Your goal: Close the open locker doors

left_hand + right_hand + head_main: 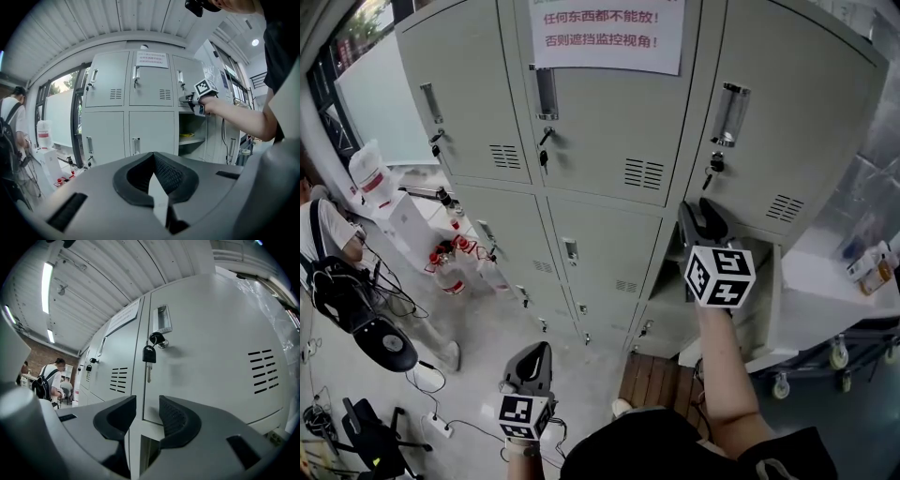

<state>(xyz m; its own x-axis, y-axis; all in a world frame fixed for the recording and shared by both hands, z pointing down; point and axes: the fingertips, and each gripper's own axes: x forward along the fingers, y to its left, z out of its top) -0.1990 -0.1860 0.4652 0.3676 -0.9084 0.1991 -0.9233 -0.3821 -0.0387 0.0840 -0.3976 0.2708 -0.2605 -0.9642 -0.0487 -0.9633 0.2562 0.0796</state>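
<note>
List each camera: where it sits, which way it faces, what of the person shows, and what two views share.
Head view: on the person's head, looking steeply down the lockers; shows left tongs, right tongs, right forearm.
Left gripper view: on the low left tongs, jaws together, facing the lockers from farther back; shows the outstretched right forearm.
Right gripper view: on the right tongs, jaws apart and empty, looking up the upper right door.
Shared: that door's hanging key, in head and right gripper views.

Matt painted metal lockers point(600, 122), paper notice point(607, 33) at twelve o'clock, seemingly ribbed rubber on right gripper pads point(176, 420).
</note>
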